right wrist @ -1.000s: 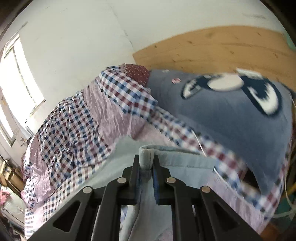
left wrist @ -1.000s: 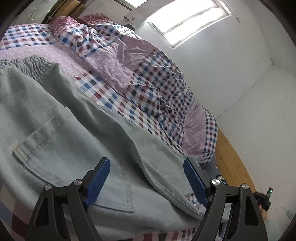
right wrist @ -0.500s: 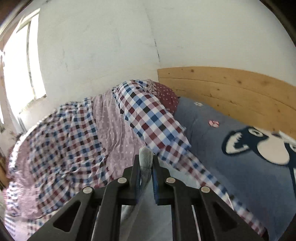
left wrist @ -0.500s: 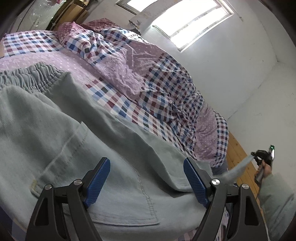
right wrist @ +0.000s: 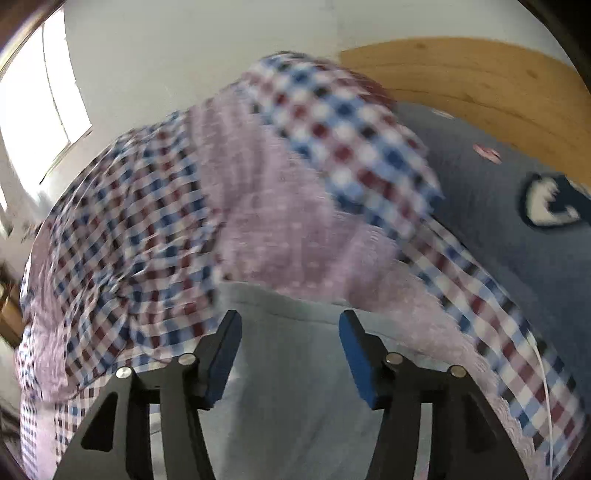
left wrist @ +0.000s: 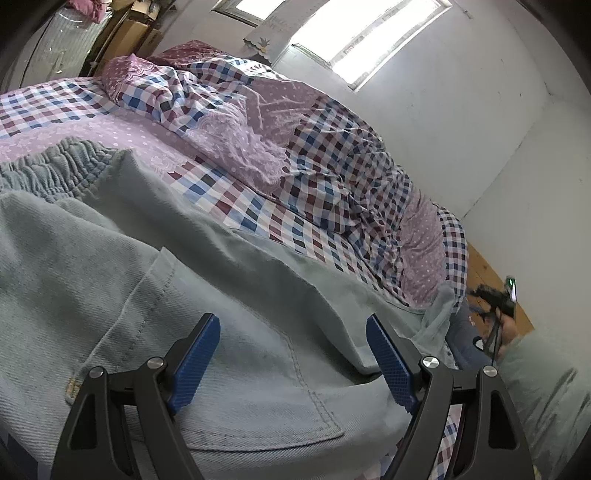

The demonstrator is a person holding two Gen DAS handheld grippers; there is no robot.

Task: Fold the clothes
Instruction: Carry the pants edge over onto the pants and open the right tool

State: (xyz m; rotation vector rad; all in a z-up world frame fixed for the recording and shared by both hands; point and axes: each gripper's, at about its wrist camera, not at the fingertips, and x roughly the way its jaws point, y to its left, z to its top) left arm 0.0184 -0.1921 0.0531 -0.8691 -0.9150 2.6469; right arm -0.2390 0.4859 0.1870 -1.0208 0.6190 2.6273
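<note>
Pale green trousers (left wrist: 192,280) lie spread on the bed, the gathered waistband (left wrist: 55,170) at the left and a back pocket under my left gripper (left wrist: 291,354). That gripper hangs open just above the cloth, nothing between its blue pads. In the right wrist view, the right gripper (right wrist: 290,350) hovers over the trouser leg (right wrist: 291,398); its jaws are opening and the pads press on nothing. In the left wrist view, the right gripper (left wrist: 495,299) appears small at the far right, beside the leg's end (left wrist: 439,314).
A rumpled checked and lilac quilt (left wrist: 303,147) lies heaped along the bed behind the trousers. A blue cartoon pillow (right wrist: 517,229) and a wooden headboard (right wrist: 480,81) are at the right. White walls and a bright window (left wrist: 362,33) stand behind. A green sleeve (left wrist: 546,391) shows at the lower right.
The right gripper carried the pinched leg end across and down, then let it go; its jaws now stand apart. The leg end lies on the bed. The left gripper stayed put.
</note>
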